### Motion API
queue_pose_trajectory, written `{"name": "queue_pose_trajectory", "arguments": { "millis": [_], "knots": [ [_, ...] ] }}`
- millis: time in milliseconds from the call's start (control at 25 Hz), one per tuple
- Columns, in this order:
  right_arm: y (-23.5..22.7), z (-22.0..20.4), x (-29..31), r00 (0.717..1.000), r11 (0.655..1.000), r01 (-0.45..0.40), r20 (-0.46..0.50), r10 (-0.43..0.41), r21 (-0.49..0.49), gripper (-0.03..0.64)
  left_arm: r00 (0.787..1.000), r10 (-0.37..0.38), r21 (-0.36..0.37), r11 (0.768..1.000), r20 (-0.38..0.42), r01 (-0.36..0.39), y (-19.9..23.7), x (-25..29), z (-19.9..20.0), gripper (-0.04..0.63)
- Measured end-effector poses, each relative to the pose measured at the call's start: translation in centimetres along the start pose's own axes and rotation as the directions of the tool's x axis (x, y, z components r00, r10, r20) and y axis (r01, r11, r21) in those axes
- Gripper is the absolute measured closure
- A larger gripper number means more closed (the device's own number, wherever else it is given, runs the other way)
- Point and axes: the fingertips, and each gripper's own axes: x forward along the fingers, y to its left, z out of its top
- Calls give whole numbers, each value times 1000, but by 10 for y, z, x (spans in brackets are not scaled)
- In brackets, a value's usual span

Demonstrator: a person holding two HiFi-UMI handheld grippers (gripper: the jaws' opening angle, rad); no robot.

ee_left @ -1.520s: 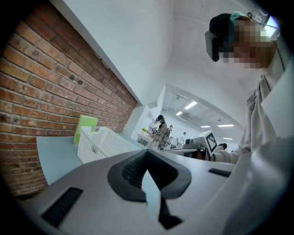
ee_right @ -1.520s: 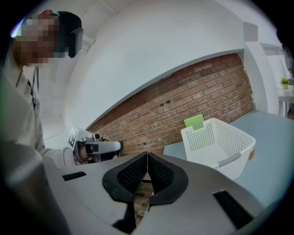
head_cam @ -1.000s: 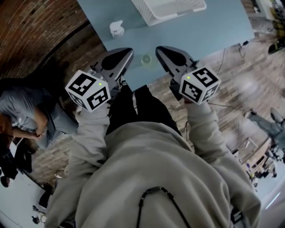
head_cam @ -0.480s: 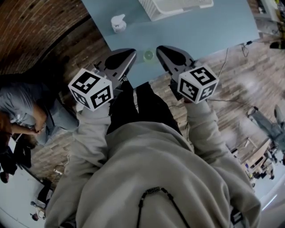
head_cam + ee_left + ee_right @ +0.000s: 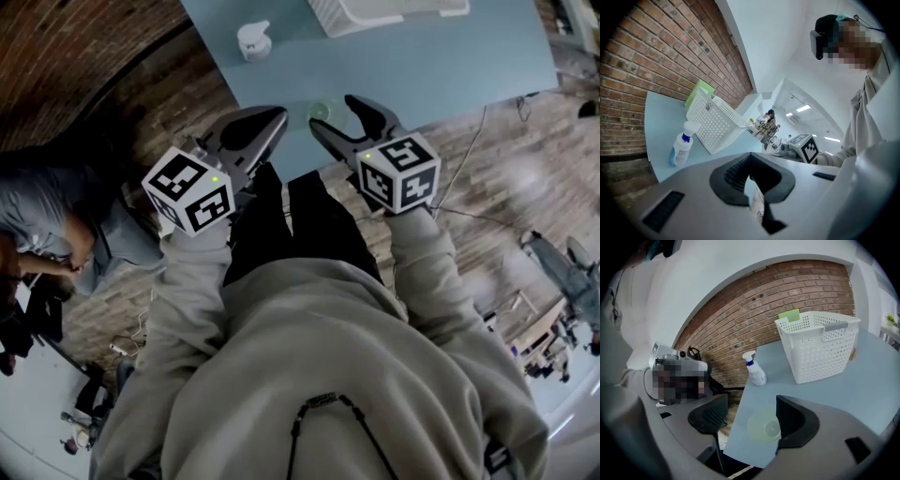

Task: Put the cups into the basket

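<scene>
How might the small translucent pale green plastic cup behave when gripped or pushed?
Likely light and thin-walled: the pale blue table shows through the translucent green cup, so a firm squeeze may flex it. Standing near the table's edge, it could slide off if pushed.

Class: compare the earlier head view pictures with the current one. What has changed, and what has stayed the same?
The right gripper, shut a second ago, is opening its jaws, with the pale green cup between them on the table, not gripped. The left gripper stays shut. Cup, spray bottle and basket keep their places.
</scene>
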Motion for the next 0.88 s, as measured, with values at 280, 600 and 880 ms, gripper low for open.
{"name": "queue_pose_trajectory", "arguments": {
  "millis": [280, 600, 880],
  "knots": [
    [-23, -33, 25, 995, 999, 47, -83, -49, -23, 265, 999, 7, -27, 1000, -31, -7, 11, 1, -25, 597],
    [-24, -52, 46, 988, 996, 54, -141, -64, -73, 211, 999, 17, -53, 998, -41, -19, 22, -5, -38, 597],
    [-27, -64, 62, 974, 976, 83, -189, -121, -200, 183, 999, 18, -82, 996, -33, -21, 29, -12, -44, 597]
  ]
}}
